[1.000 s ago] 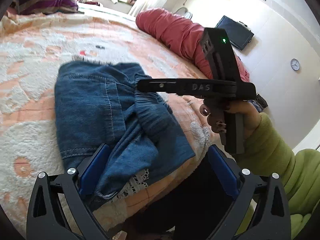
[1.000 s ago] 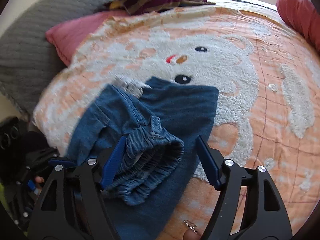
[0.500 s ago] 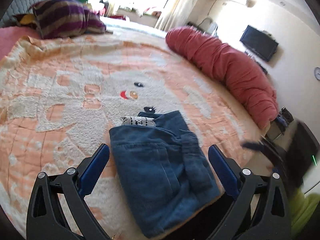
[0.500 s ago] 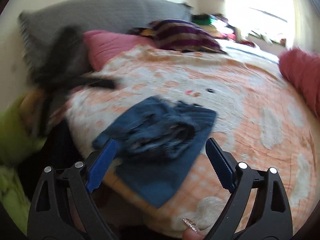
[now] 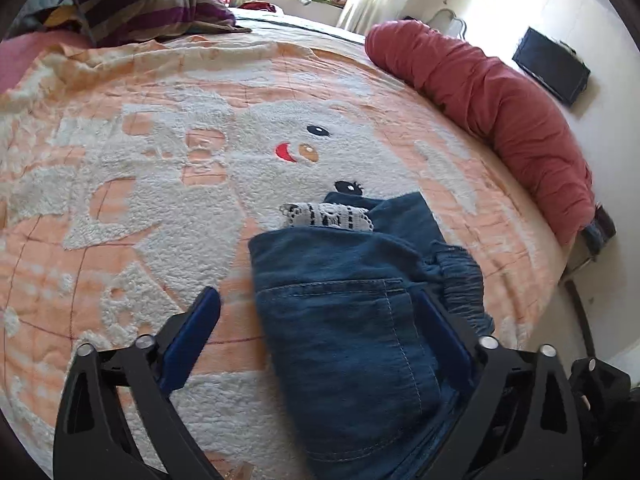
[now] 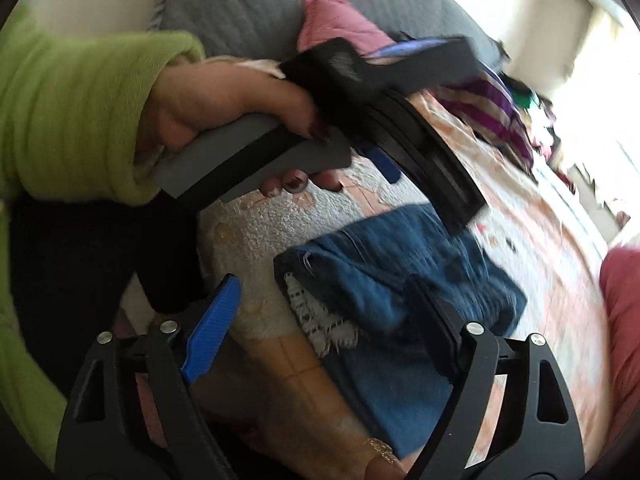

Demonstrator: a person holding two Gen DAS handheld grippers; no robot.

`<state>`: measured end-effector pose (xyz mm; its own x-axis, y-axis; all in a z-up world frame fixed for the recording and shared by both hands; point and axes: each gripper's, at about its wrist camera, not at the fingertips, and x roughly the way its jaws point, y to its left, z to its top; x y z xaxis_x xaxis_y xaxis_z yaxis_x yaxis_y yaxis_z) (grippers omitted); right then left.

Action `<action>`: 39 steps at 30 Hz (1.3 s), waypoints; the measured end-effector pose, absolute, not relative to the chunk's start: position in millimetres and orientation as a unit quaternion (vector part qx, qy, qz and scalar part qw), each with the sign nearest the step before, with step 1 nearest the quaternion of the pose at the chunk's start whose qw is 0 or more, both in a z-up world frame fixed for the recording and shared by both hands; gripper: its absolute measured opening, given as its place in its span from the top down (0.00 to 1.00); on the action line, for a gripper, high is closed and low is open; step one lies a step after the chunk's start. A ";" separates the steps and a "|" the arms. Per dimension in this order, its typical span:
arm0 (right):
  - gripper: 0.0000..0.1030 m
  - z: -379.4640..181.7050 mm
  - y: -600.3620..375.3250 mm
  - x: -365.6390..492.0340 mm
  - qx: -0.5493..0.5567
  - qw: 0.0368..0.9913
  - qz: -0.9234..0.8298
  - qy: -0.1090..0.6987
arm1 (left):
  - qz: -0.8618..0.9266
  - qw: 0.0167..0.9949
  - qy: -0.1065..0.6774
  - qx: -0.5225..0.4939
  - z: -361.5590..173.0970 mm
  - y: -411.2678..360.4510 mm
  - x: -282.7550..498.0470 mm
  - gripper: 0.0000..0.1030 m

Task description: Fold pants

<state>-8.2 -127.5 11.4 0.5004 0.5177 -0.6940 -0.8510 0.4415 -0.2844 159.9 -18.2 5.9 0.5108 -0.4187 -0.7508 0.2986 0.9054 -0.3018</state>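
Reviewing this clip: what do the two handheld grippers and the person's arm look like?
Both the left gripper and right gripper have black triangular-cutout frames with silver bolts and blue ribbed fingers. The left one's handle is grey with a black stripe. The hand has dark nail polish, the sleeve is fuzzy lime green.

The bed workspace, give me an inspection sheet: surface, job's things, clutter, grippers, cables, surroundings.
Surface: orange and white fleece blanket on a bed.
Job's things: denim pants folded into a compact stack near the bed edge, lace trim showing.
Clutter: striped bundle, red bolster, pink pillow.
Grippers: left gripper closing, pads off the cloth; right gripper closing, nothing gripped.
Cables: nothing seen.
Surroundings: wall screen, bright window.
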 end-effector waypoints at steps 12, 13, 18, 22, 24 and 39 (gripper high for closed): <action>0.97 -10.3 -135.8 3.9 -0.305 0.768 0.457 0.329 | -0.196 0.857 0.474 -0.050 -11.9 -28.9 172.0 0.49; 0.97 -16.4 -135.3 2.6 -0.307 0.768 0.451 0.335 | -0.196 0.858 0.472 -0.050 -11.4 -29.5 171.8 0.49; 0.94 -31.9 -140.0 8.0 -0.247 0.785 0.437 0.363 | -0.197 0.865 0.458 -0.053 -7.4 -27.5 165.7 0.43; 0.93 -26.7 -144.8 8.5 -0.215 0.797 0.428 0.368 | -0.198 0.863 0.461 -0.059 -7.8 -25.3 164.2 0.43; 0.90 -24.7 -149.1 8.1 -0.204 0.800 0.426 0.370 | -0.200 0.864 0.459 -0.057 -6.0 -26.8 163.2 0.43; 0.73 17.1 -149.0 -7.5 -0.160 0.818 0.445 0.327 | -0.218 0.869 0.439 -0.065 11.4 -25.5 145.6 0.34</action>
